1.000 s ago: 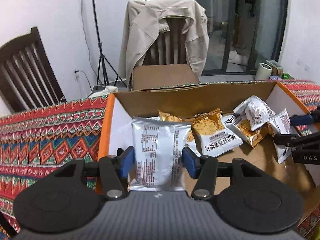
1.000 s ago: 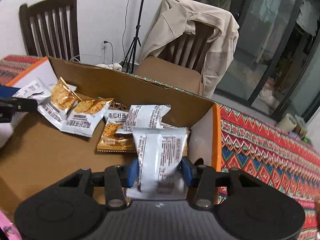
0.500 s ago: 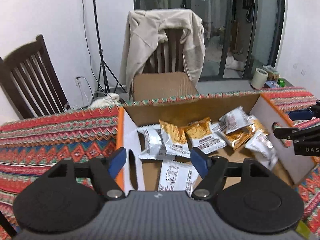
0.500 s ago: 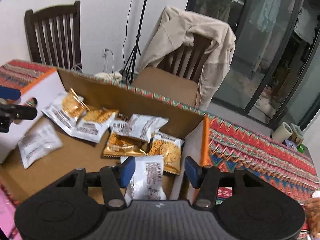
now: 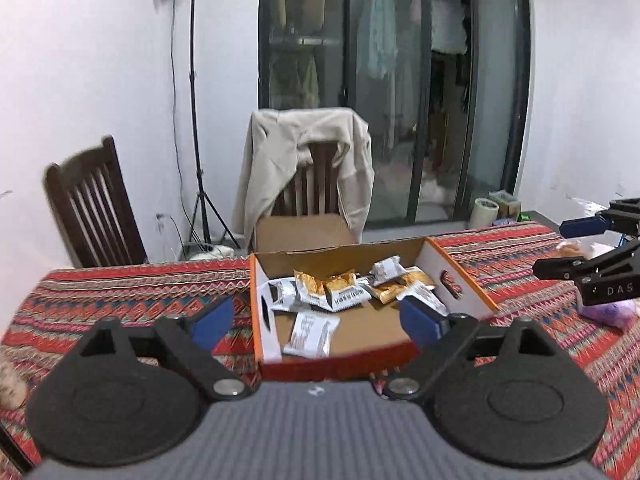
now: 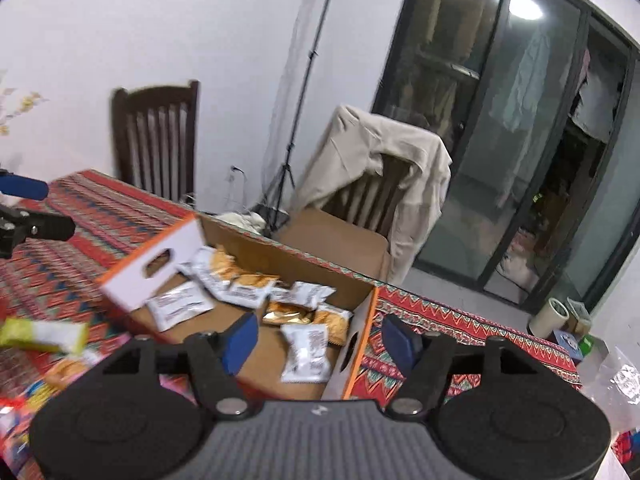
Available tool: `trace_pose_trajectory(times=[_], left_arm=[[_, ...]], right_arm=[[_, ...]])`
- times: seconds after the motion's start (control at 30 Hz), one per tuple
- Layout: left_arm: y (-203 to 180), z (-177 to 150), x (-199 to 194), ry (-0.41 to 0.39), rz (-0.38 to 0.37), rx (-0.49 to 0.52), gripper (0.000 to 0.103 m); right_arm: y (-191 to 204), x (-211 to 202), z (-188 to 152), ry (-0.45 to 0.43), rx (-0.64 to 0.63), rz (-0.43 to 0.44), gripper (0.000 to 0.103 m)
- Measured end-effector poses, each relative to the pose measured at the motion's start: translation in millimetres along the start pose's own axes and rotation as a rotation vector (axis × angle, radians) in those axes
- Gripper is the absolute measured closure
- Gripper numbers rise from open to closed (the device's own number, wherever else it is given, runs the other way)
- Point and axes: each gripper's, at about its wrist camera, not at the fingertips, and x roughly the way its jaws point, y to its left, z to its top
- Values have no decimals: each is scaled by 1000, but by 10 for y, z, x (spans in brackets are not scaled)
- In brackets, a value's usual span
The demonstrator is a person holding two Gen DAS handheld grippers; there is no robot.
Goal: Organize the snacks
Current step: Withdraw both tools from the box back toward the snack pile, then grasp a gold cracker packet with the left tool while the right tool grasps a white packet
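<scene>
An orange-edged cardboard box (image 5: 264, 308) stands on the patterned tablecloth and holds several white and gold snack packets. One white packet (image 5: 310, 334) lies flat near the box's front left. Another white packet (image 6: 306, 354) lies by the right wall (image 6: 360, 336). My left gripper (image 5: 316, 320) hangs back from and above the box, its jaws opening with nothing between them. My right gripper (image 6: 320, 342) is likewise raised and drawn back, jaws opening and empty. Each gripper shows in the other's view: the right gripper (image 5: 568, 248) and the left gripper (image 6: 40, 208).
Loose snacks lie on the cloth near me, among them a yellow-green packet (image 6: 44, 334) and a purple bag (image 5: 608, 312). Behind the table stand a chair draped with a beige jacket (image 5: 304, 168), a second wooden chair (image 5: 96, 216) and a light stand (image 5: 196, 120).
Both grippers let go of their white packets, which now lie in the box. Both pulled back and up from the box, and their jaws spread wider.
</scene>
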Motion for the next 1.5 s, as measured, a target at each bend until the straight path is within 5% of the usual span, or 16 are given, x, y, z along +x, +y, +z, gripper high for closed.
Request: trace_pose_trajectory(times=[0.3,0.57,0.73,0.97,1.5], left_arm=[[-333,-980,-1228,-151,136,-28,0],[-498,-1995,-1769,-87,126,-113,0],[-617,-2406,-1812,-31,154,-64,0],[-587,-2563,-1766,0,134,-61,0],[-455,-2423,-1412,21,99,-97,0]], right_arm=[[522,-1185,-834,-121,-6,58,16],[1069,-1763,-1892,-203,107,148,8],[1456,-1865,-2432,-197,158,102,8],[1636,-1815,-2725,-182,239,98,8],[1579,-1540,-2531,-147,266,110,8]])
